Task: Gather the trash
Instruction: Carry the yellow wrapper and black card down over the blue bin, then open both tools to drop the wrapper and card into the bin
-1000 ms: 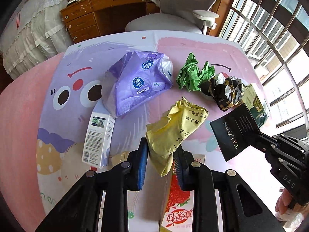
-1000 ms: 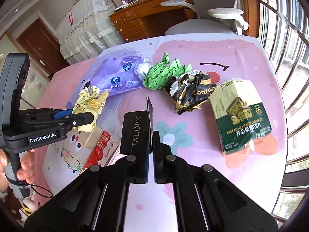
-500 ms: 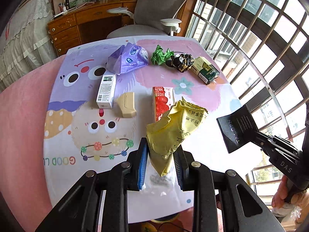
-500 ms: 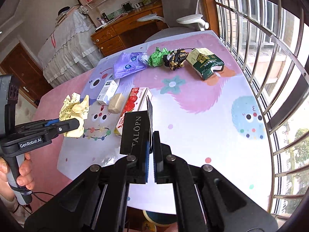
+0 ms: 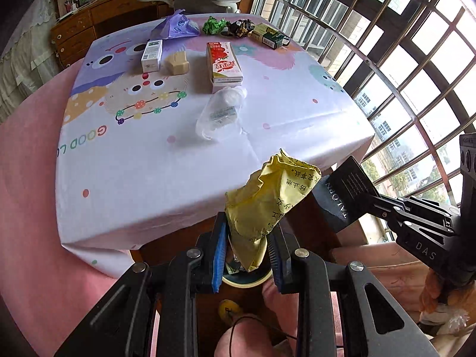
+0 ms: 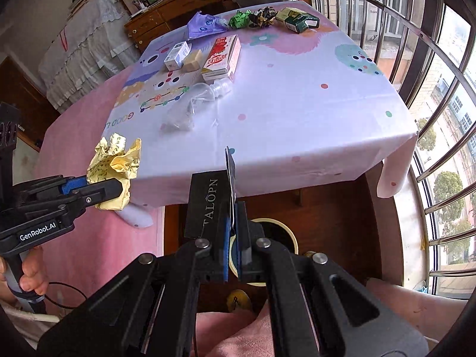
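The crumpled yellow paper wrapper (image 5: 269,199) is hanging clamped in the left hand-held gripper (image 5: 247,255), off the near edge of the surface (image 5: 154,172) and above a round bin (image 6: 290,235) on the floor. The right hand-held gripper (image 6: 235,248) is pinching a flat black printed card sleeve (image 6: 208,205) over the same bin. Both pieces are light, so letting go off-centre is risking one drifting past the rim onto the floor.

yellow wrapper (image 5: 267,202): crinkled paper, matt | black card (image 6: 208,205): smooth matt cardboard | tabletop (image 5: 148,160): smooth printed cloth | bottle (image 5: 218,113): clear glossy plastic | left tool (image 5: 247,255): matt black plastic, blue pads
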Motion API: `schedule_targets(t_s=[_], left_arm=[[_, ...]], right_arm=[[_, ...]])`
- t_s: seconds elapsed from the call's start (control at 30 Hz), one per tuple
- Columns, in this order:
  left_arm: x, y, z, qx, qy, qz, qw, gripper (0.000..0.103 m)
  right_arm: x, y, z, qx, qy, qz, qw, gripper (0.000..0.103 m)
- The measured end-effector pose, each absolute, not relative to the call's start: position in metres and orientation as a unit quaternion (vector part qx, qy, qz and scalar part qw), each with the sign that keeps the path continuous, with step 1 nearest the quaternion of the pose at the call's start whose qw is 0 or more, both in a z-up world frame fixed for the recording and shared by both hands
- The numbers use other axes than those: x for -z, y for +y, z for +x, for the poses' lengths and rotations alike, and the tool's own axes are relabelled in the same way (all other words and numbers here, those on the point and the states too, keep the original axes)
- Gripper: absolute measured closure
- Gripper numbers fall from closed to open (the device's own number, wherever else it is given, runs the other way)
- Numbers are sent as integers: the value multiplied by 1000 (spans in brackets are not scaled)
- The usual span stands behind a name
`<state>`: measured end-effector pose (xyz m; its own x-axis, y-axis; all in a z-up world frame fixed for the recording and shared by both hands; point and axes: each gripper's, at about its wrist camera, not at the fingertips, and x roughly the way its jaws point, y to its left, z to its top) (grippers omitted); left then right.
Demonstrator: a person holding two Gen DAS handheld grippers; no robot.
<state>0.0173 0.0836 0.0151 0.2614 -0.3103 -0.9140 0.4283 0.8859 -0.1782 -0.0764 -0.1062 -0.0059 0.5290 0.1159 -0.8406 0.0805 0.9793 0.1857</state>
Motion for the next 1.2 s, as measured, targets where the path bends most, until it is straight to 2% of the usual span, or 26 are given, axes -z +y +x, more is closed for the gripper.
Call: schedule_targets(t_s=[0.27,0.73,1.0,1.1,1.13,1.17,1.2], left_arm=[[50,96,-40,196,606,38,770,78],[280,70,-70,134,677,10,724,78],[354,69,-66,120,689,-7,715,75],[362,69,-58,120,690,-5,713,61],[363,69,-56,119,690,-3,714,49],[364,69,-55,117,690,0,714,31],[363,71,-53,108,687,2,719,27]], right_arm=[[84,-85,-90,-20,560,64,825,102],[315,-105,-84,-17,655,37,755,102],[382,-116,-77,-19,674,57,736,102],[387,-120,-72,-19,677,77,731,101],[387,-121,-69,-19,678,80,730,99],[387,-121,-68,-19,678,81,730,97],[386,-122,-67,-19,678,79,730,91]])
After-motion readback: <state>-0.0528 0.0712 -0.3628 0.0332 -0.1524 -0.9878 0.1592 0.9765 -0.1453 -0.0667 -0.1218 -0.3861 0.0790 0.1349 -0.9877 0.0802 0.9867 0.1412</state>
